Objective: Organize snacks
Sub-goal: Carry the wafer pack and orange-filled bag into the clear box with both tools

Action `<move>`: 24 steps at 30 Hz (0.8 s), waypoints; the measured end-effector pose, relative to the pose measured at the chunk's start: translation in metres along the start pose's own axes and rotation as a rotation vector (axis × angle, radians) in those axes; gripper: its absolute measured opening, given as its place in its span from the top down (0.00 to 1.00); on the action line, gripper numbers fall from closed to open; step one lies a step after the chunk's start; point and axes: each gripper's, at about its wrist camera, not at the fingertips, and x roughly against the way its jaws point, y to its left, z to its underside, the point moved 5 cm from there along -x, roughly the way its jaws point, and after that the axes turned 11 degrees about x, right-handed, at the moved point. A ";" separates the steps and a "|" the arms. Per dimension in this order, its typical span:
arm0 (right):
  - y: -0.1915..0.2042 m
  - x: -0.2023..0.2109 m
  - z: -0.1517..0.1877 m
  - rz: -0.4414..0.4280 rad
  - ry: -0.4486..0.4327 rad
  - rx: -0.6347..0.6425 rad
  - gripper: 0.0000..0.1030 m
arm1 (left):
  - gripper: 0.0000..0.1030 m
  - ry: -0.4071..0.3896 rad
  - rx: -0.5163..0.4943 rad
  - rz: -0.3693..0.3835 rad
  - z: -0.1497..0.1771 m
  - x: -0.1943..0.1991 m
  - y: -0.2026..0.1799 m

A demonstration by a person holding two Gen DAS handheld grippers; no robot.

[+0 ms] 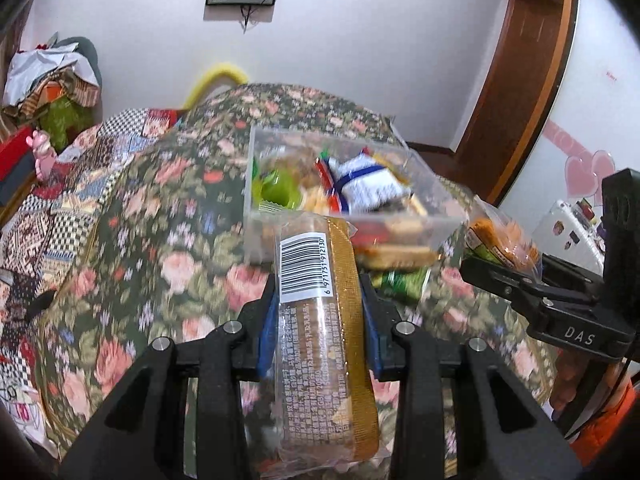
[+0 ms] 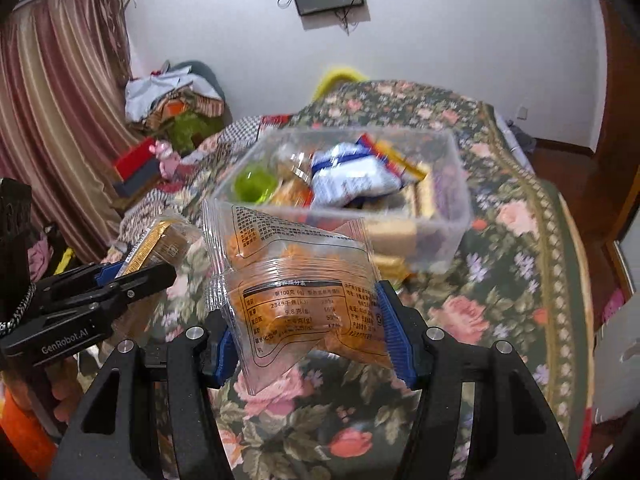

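My left gripper is shut on a clear and gold snack packet with a barcode, held just in front of a clear plastic box that holds several snacks. My right gripper is shut on a clear packet of orange snacks, also held above the bed near the box. The right gripper shows at the right of the left wrist view with its packet. The left gripper shows at the left of the right wrist view with the gold packet.
The box stands on a flowered bedspread. A green packet and other snacks lie beside the box. A patchwork quilt and piled clothes are at the left. A wooden door frame is at the right.
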 end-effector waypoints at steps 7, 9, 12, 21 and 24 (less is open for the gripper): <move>-0.025 0.004 -0.021 0.045 -0.043 -0.009 0.45 | 0.65 -0.033 -0.008 0.011 -0.037 -0.011 -0.017; -0.032 0.002 -0.027 0.058 -0.050 -0.007 0.45 | 0.65 -0.037 -0.010 0.015 -0.045 -0.015 -0.019; -0.043 -0.004 -0.034 0.071 -0.053 -0.009 0.45 | 0.65 -0.038 -0.011 0.022 -0.058 -0.025 -0.024; -0.062 -0.036 -0.050 0.094 -0.042 -0.007 0.45 | 0.65 -0.027 -0.035 0.004 -0.088 -0.066 -0.032; -0.069 -0.048 -0.054 0.096 -0.033 -0.011 0.45 | 0.65 -0.018 -0.044 -0.009 -0.096 -0.080 -0.032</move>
